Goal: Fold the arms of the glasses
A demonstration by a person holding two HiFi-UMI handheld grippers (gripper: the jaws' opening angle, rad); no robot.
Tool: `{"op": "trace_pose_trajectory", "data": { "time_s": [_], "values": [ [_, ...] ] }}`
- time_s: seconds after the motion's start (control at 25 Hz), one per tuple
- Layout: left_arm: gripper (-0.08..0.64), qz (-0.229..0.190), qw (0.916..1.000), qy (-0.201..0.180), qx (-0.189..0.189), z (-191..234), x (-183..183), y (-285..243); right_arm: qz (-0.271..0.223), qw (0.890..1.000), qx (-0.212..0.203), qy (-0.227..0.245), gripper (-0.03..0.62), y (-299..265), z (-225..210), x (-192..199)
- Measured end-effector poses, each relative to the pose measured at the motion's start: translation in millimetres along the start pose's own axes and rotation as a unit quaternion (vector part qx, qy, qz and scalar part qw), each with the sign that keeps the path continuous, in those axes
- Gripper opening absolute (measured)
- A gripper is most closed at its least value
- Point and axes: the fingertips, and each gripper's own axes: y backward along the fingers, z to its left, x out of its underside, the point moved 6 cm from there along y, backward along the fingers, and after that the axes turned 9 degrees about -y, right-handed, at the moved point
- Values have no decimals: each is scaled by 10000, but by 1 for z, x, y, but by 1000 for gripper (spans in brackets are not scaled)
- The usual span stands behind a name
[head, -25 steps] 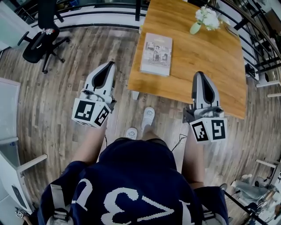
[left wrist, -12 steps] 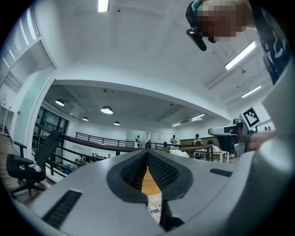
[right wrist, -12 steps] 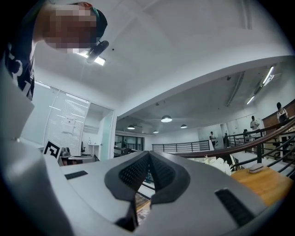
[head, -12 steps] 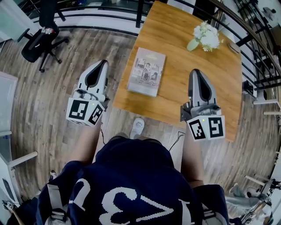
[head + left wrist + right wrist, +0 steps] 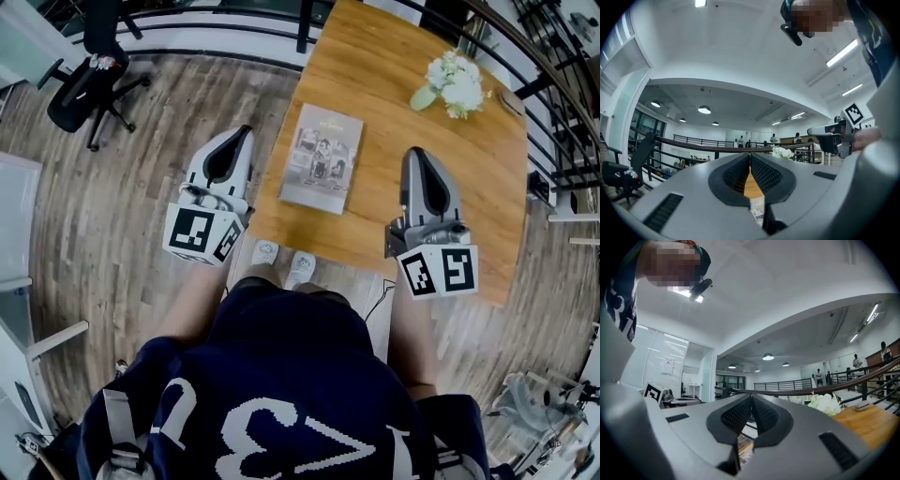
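Both grippers are held shut and empty, left gripper (image 5: 232, 139) beside the table (image 5: 394, 56), right gripper (image 5: 414, 155) over it. No glasses are clearly made out; a small dark thing (image 5: 512, 101) past the flowers (image 5: 457, 80), nearer the right gripper, is suspected.

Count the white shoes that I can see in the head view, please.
2. The left shoe and the right shoe stand side by side on the wood floor, at the wooden table's near edge.

left tongs (image 5: 236, 133): centre-left of frame, pointing level, jaws pressed together, empty | right tongs (image 5: 416, 155): centre-right, pointing level, jaws pressed together, empty
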Motion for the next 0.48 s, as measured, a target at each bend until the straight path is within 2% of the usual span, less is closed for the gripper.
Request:
{"op": "trace_pose_trajectory", "data": {
  "time_s": [0.28,0.48],
  "values": [
    [18,67,9990,146,413,14,13,-22,312,9978,509,-289,26,-8,7,30],
    [18,253,9967,333,695,14,39,-31,831,9885,692,-1059,26,-15,14,88]
  ]
}}
